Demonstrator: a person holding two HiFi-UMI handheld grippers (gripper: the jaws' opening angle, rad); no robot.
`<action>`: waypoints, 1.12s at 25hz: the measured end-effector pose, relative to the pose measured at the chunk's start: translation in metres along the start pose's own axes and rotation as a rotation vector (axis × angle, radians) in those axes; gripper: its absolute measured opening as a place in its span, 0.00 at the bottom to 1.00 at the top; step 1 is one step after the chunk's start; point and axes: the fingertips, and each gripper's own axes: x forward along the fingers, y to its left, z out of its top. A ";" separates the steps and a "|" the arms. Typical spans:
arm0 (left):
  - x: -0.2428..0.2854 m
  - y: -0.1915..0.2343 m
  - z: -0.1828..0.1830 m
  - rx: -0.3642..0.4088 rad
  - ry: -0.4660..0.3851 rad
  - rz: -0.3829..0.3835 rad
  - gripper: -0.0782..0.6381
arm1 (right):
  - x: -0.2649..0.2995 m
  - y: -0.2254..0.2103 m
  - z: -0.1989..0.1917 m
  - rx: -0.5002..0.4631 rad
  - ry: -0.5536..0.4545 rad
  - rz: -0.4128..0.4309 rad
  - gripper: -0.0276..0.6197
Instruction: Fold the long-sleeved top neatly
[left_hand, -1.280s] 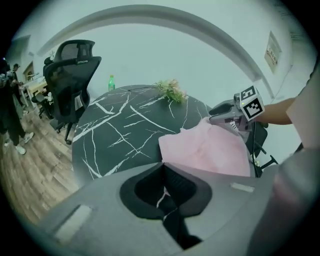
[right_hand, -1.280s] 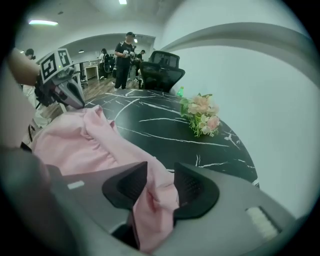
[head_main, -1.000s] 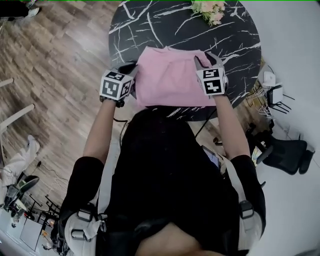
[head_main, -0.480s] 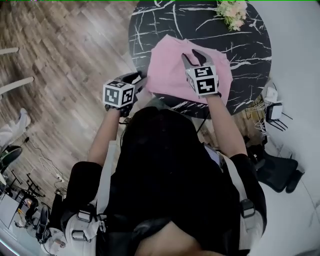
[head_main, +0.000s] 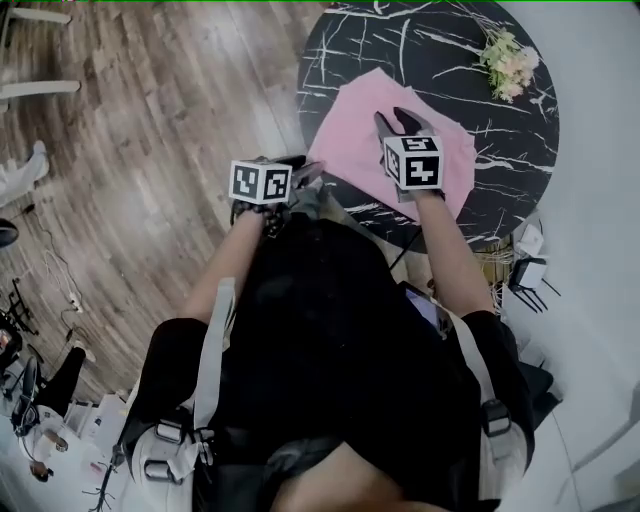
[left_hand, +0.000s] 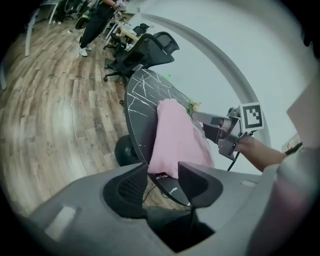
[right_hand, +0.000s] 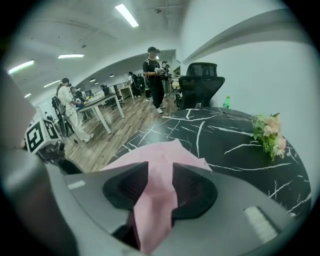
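The pink long-sleeved top (head_main: 352, 118) lies at the surface's (head_main: 450, 40) near edge. It looks soft, light and limp, best pinched at a corner. The right claw (head_main: 400, 122) grips its cloth; the left claw (head_main: 303, 176) has just been opening and is empty.

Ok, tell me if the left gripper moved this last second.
Yes. The left gripper has pulled back off the pink top, past the round table rim, over the floor; its jaws have just been opening, empty.

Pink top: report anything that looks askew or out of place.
The top lies crooked at the near rim of the table, one corner seeming to hang over it, and a bunched fold is pinched in the right gripper.
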 end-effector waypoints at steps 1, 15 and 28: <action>0.001 -0.003 -0.002 0.023 0.002 0.012 0.39 | 0.000 0.000 -0.001 -0.008 0.005 0.004 0.28; 0.019 -0.008 -0.003 -0.152 -0.033 -0.045 0.39 | -0.004 0.002 0.005 0.072 0.014 0.047 0.28; 0.029 -0.023 -0.013 0.048 0.070 -0.060 0.25 | 0.077 0.034 0.024 0.138 0.230 -0.070 0.54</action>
